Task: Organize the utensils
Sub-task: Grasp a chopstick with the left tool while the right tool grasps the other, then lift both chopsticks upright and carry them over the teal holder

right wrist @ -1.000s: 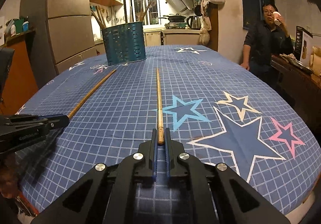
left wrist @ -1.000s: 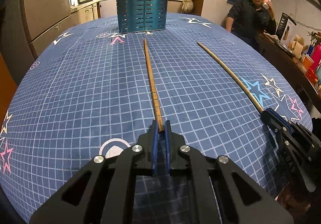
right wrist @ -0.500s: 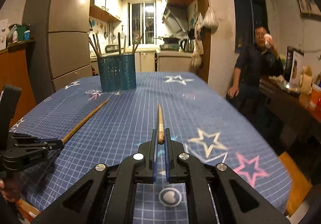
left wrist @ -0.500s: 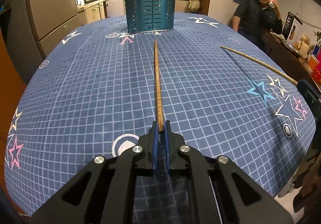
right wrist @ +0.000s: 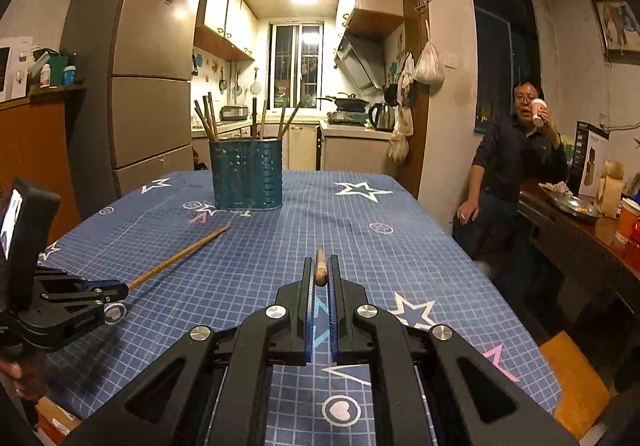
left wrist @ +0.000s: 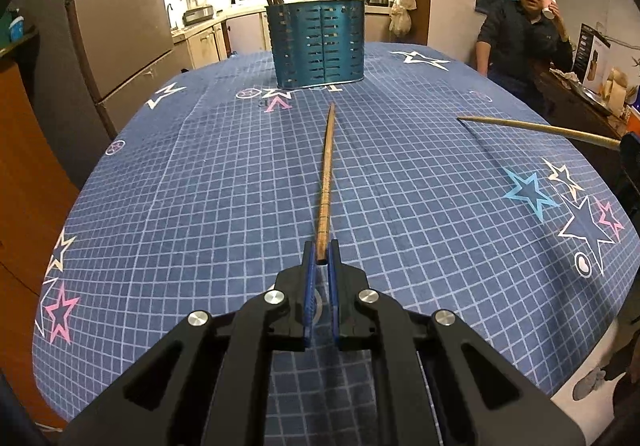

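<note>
My left gripper [left wrist: 321, 251] is shut on the near end of a long brown chopstick [left wrist: 327, 174], held above the table and pointing at the teal slotted utensil holder [left wrist: 319, 45]. My right gripper [right wrist: 320, 274] is shut on a second chopstick [right wrist: 320, 266], seen end-on and lifted off the table; that chopstick also shows at the right of the left wrist view [left wrist: 536, 129]. The holder [right wrist: 247, 179] stands at the far end and has several wooden utensils upright in it. The left gripper [right wrist: 120, 289] and its chopstick [right wrist: 180, 256] show at the left of the right wrist view.
The table [left wrist: 420, 182] wears a blue grid cloth with stars. A man [right wrist: 516, 150] sits at the far right drinking from a cup. A fridge [right wrist: 148, 82] stands left. A cluttered side table [right wrist: 580, 222] is on the right.
Both grippers have risen and tilted up with their chopsticks. The right chopstick now points level and foreshortened. The holder looks nearer in the left view.
</note>
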Tool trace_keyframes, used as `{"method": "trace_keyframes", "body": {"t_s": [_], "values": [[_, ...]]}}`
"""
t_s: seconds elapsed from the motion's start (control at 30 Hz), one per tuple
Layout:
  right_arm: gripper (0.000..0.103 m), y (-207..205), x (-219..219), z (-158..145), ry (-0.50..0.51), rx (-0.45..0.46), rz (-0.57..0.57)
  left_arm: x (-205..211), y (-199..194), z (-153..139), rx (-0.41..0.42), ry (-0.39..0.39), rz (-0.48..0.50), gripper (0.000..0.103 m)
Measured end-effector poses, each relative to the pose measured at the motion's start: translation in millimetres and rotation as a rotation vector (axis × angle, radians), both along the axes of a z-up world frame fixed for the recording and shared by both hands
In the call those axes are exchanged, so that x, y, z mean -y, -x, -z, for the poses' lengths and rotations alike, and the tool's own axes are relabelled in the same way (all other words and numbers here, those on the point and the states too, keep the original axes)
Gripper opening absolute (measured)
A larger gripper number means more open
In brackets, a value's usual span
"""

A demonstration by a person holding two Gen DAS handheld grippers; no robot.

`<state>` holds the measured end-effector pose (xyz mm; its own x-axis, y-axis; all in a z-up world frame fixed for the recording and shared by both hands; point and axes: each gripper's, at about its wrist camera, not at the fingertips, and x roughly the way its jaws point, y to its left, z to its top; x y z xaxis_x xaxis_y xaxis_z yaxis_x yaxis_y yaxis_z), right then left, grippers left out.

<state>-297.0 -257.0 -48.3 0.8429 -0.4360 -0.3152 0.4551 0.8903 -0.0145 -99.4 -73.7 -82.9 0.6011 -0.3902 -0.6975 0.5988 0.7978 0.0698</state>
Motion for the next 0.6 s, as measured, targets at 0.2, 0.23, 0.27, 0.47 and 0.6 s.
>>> {"method": "trace_keyframes", "body": {"t_s": [0.2,0.23,0.27,0.47,0.6], "values": [[0.007,3.9,-3.5,-10.5,0.019,0.021,-0.009,-0.8,0.2,-1.6,0.03,-0.016,-0.014,0.005],[0.007,4.4,-5.0,-11.6,0.023,0.026,-0.011,-0.2,-0.2,-2.2,0.034,-0.019,-0.017,0.005],[0.007,4.2,-5.8,-13.7,0.027,0.029,-0.014,-0.3,-0.3,-2.4,0.039,-0.022,-0.019,0.005],[0.007,5.0,-10.7,-31.3,0.071,0.065,-0.025,-0.8,1.4,-6.6,0.078,-0.034,-0.034,0.005],[0.007,4.3,-16.3,-42.2,0.101,0.089,-0.031,-2.3,2.5,-7.8,0.08,-0.036,-0.04,0.005]]}}
